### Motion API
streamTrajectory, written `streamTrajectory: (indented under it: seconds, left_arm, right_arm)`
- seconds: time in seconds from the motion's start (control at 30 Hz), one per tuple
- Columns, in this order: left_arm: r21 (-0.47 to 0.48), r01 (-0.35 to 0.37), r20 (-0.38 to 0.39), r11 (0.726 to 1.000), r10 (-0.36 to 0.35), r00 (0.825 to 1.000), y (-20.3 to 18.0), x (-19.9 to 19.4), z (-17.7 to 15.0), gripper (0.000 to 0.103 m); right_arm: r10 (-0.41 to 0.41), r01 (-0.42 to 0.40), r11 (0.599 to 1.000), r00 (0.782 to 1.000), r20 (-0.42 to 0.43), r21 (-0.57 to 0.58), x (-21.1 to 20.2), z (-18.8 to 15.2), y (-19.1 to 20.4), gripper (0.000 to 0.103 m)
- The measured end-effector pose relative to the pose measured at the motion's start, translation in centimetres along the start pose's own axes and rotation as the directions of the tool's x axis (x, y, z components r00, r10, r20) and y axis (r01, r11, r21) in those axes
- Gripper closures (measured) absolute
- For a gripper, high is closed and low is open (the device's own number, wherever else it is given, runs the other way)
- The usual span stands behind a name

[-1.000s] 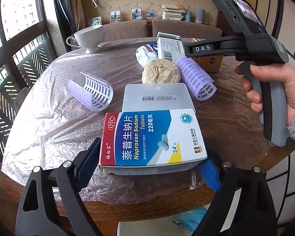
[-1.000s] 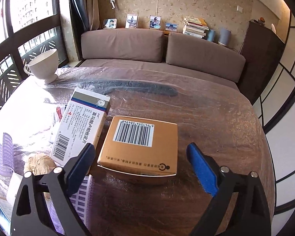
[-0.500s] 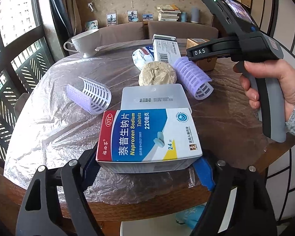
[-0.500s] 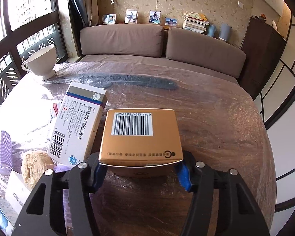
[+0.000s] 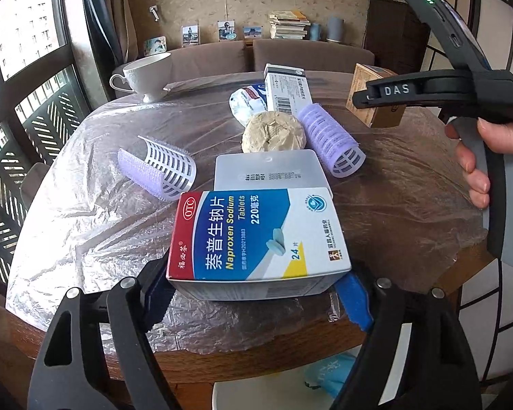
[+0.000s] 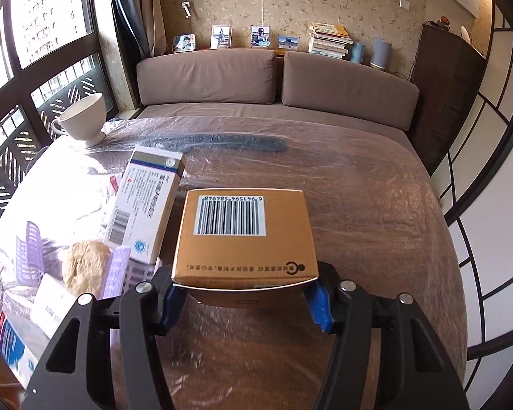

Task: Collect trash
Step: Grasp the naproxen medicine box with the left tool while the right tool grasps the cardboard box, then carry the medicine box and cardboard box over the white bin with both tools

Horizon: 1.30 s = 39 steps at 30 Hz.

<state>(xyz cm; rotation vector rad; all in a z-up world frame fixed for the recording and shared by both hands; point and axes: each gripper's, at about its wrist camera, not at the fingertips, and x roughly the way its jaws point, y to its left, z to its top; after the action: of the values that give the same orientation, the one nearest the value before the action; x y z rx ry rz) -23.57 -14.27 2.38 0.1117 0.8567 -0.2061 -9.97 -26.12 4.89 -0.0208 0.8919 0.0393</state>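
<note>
Blue pads on the left gripper [image 5: 256, 294] press on both sides of a white, blue and red pill box [image 5: 258, 235], so the jaws are closed on it. The box sits at the near edge of a round wooden table under crinkly clear plastic [image 5: 85, 212]. Just behind it lies a flat pale grey box [image 5: 268, 171], touching it.

Past that sits a round tan paper ball [image 5: 273, 132]. A purple hair roller [image 5: 331, 143] lies just beside the ball. A half roller, purple and white [image 5: 159, 171], lies well apart from them, nearer the window. Behind the ball are a crumpled white wrapper [image 5: 244, 102] and a tall white box with a barcode [image 5: 285, 89]. A white teacup [image 5: 147, 75] stands at the far edge of the table.

The right gripper [image 6: 244, 302] has its blue pads tight on a brown cardboard box with a barcode on top [image 6: 244, 235]. In the view from the left gripper, this box looks lifted a little off the table. A person's hand [image 5: 489, 157] holds the black and grey handle. The tall white box lies just beside the brown one. A brown sofa [image 6: 277, 78] is behind the table, with books and photos on the ledge above it.
</note>
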Motion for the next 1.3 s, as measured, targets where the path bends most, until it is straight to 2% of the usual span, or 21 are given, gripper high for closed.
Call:
streamTrajectory:
  seconds: [0.33, 0.8, 1.3]
  left_arm:
    - [-0.027, 0.007, -0.011, 1.0, -0.007, 1.0, 1.0, 0.0, 0.0, 0.021]
    - [-0.021, 0.022, -0.005, 1.0, -0.022, 1.0, 1.5, -0.7, 0.0, 0.021]
    - [-0.005, 0.045, 0.01, 0.999, -0.045, 0.999, 2.3, -2.6, -0.8, 0.021]
  right_arm:
    - [0.031, -0.03, 0.999, 0.998, -0.055, 0.025, -2.6, -3.7, -0.4, 0.045]
    - [0.066, -0.061, 0.997, 0.994, -0.085, 0.054, -5.9, -7.9, 0.4, 0.045]
    - [0.097, -0.092, 0.994, 0.991, -0.09, 0.055, -8.9, -10.7, 2.1, 0.045]
